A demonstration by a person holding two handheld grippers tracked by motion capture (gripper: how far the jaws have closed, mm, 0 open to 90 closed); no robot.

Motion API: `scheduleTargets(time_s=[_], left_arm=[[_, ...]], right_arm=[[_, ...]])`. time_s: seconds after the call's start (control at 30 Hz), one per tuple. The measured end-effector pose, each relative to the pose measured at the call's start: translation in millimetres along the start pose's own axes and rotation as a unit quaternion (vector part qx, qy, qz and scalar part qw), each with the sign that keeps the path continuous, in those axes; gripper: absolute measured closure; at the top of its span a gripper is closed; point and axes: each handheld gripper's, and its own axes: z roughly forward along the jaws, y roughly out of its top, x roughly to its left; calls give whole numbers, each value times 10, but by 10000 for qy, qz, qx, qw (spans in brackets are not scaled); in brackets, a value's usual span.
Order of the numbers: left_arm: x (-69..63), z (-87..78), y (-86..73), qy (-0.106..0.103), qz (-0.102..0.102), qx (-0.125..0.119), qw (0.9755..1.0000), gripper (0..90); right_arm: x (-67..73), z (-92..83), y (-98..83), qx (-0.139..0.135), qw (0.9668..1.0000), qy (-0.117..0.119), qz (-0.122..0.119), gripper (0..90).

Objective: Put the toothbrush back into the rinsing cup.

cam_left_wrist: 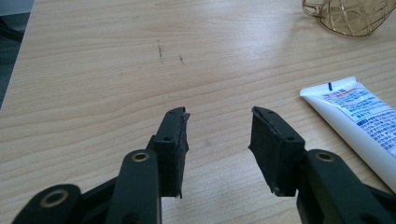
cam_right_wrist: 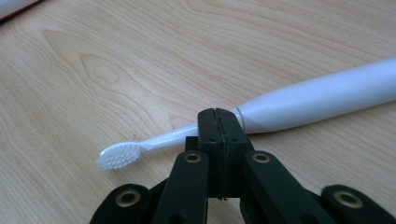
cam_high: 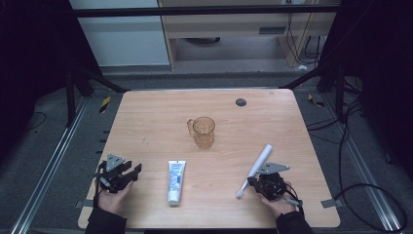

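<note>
Table: I see a light wood-grain tabletop with a small dark round disc near its far edge.
Left gripper: my left gripper sits at the near-left corner, held in a hand. In the left gripper view its jaws stand wide apart over bare wood, nothing between them.
Right gripper: my right gripper is at the near right, held in a hand. In the right gripper view the jaws are pressed together, pad against pad. They stand in front of the toothbrush neck; I cannot tell whether they touch it.
Electric toothbrush: white electric toothbrush lies flat on the table, angled, bristle head toward the near edge, thick handle toward the far right. In the right gripper view the bristles sit left of the jaws and the handle runs off to the right.
Toothpaste tube: white toothpaste tube with blue print lies flat between the two grippers, cap toward the near edge. In the left gripper view its crimped end lies just right of the jaws, apart from them.
Mug: clear amber glass mug stands upright mid-table, handle to the left, well apart from both grippers.
</note>
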Motion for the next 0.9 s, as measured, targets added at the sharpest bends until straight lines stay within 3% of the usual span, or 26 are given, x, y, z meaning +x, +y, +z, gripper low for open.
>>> scheduleTargets(time_s=[0.7,0.9], left_arm=[[-14,12,4,6,66,30,10000,537],[-8,9,2,22,63,31,10000,535]], right_arm=[[46,150,70,11,10000,18,-24,898],[36,81,103,-183,9998,44,-19,898]])
